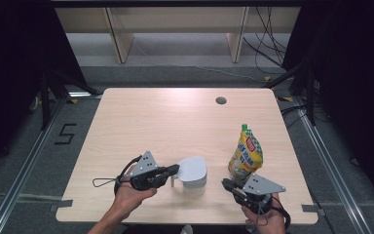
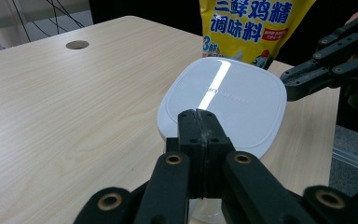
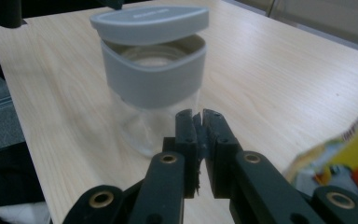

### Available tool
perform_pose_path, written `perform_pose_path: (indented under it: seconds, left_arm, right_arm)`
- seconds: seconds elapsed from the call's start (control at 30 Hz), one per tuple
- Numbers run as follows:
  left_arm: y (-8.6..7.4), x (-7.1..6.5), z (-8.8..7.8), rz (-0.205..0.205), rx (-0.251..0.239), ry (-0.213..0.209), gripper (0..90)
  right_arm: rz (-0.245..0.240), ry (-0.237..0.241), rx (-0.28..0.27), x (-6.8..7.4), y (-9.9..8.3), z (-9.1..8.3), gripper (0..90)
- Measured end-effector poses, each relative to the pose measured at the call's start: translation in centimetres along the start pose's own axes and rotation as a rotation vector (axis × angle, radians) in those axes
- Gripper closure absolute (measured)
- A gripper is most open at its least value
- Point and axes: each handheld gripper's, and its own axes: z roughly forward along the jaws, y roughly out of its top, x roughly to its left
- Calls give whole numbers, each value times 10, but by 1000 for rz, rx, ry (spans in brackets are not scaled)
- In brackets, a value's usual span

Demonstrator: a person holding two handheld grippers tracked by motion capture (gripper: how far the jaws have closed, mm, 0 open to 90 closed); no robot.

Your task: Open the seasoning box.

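Both forearms are seen entering from the table's near edge. Left gripper [image 1: 174, 170] is clamped on the jar [image 1: 194, 184] lid's [image 2: 223, 100] edge; right gripper [image 1: 225, 184], jaws together and empty, is held beside the jar.

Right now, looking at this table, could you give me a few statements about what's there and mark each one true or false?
1. The jar's grey lid sits tilted, lifted on one side above the jar. True.
2. The yellow pouch lies flat on the table. False: it stands upright.
3. The right gripper clamps the pouch. False: its jaws are shut on nothing, apart from the pouch.
4. The left gripper reaches the jar at the lid. True.
5. The pouch stands at the left gripper's side of the jar. False: it stands at the right gripper's side.
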Motion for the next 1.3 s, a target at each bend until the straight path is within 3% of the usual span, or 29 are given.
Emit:
perform_pose_path:
  seconds: [0.33, 0.87, 1.0, 1.1, 1.17, 1.3]
  left_arm:
    - [0, 0, -1, -1, 4, 1, 889]
    - [-1, 1, -1, -2, -4, -4, 886]
    - [-2, 2, -3, -11, -18, -27, 815]
    - [-3, 5, -10, -51, -51, -14, 736]
    - [-5, 8, -16, -46, -59, -11, 712]
    - [-13, 8, -25, -30, -37, -3, 680]
  right_arm:
    - [-51, 30, -21, 5, 20, 18, 895]
    - [-71, 54, -7, 10, 33, 31, 900]
    - [-74, 58, -24, 12, 36, 33, 900]
    - [-83, 61, -20, 12, 38, 33, 900]
    - [-105, 58, -27, 12, 40, 34, 900]
    - [-98, 58, -18, 14, 43, 33, 900]
